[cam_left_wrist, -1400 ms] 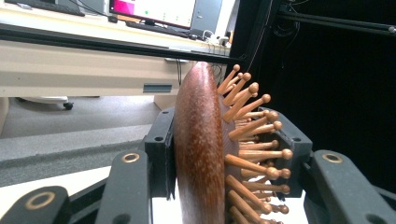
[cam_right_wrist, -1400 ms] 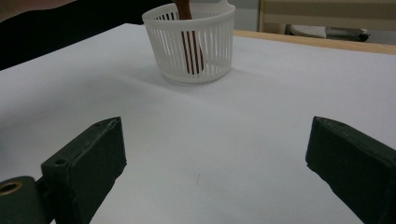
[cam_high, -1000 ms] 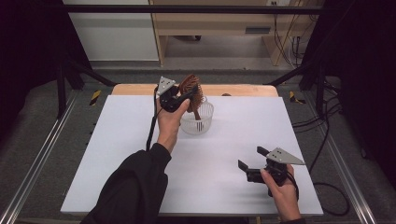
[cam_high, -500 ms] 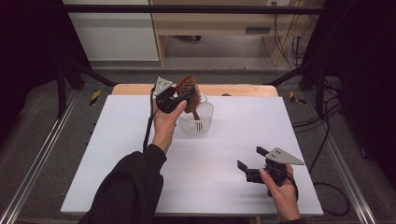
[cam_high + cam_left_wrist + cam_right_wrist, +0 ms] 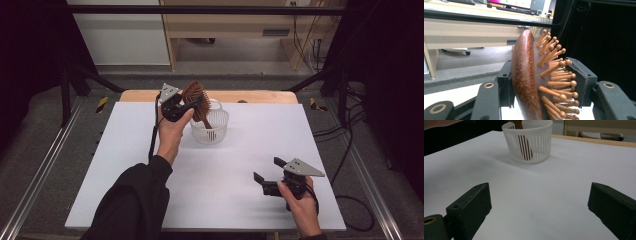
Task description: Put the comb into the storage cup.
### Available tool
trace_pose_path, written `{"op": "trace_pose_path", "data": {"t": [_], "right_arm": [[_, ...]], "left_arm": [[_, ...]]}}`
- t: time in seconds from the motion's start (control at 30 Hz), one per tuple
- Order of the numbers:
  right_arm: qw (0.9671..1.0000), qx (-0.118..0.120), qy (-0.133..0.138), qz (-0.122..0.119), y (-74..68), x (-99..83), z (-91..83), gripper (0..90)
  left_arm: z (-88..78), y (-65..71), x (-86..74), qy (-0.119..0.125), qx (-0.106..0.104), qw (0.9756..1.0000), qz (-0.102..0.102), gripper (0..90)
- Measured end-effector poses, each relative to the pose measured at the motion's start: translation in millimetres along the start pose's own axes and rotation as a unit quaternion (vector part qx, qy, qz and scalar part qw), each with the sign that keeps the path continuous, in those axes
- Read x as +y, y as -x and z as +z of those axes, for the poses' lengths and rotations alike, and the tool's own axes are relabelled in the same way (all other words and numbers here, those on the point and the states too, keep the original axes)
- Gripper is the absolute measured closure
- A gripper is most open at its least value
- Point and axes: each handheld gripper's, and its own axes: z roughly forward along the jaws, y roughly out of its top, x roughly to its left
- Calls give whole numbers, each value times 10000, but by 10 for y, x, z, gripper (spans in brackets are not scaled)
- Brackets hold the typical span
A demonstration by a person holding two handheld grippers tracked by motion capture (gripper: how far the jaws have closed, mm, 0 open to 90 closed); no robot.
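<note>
One white table [image 5: 125, 165] carries the whole job, with a white slotted basket [image 5: 210, 127] standing near its far edge. My left gripper [image 5: 187, 106] hovers at the basket's rim with the wooden hairbrush [image 5: 194, 95] between its jaws, head up, handle down inside the basket [image 5: 524, 147]. In the left gripper view the pads flank the brush head [image 5: 524, 75]; the jaws have just been opening, and the grip looks loosened, the bristle tips near the right pad. My right gripper [image 5: 270, 175] rests well apart near the front edge, jaws spread and empty. I judge the release in hand: open fully, then lift straight up so the pads clear the bristles without tipping the basket.
</note>
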Motion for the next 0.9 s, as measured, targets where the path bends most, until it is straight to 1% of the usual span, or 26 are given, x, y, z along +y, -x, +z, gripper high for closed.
{"op": "trace_pose_path", "data": {"t": [0.1, 0.2, 0.27, 0.4, 0.53, 0.77, 0.9], "right_arm": [[10000, 10, -7, 2, -2, -1, 2, 52], [10000, 7, -4, 4, -2, -2, 7, 52], [10000, 10, -17, -6, -3, -4, 10, 52], [10000, 24, -20, 0, -6, -6, 14, 51], [10000, 33, -42, -7, -2, -10, 16, 51], [10000, 39, -54, 12, -1, -15, 29, 51], [10000, 44, -54, 21, 0, -17, 34, 52]], "left_arm": [[-8, -26, -7, -5, -2, 10000, 1, 450], [-13, -32, -12, -17, -10, 10000, 76, 440], [-17, -43, -17, -14, -20, 10000, 91, 436], [-19, -82, -24, -19, -30, 10000, 73, 427], [-18, -127, -36, -16, -83, 9999, 67, 422], [-18, -201, -50, -34, -74, 10000, -24, 407], [-19, -238, -61, -87, -67, 9999, -10, 392]]}}
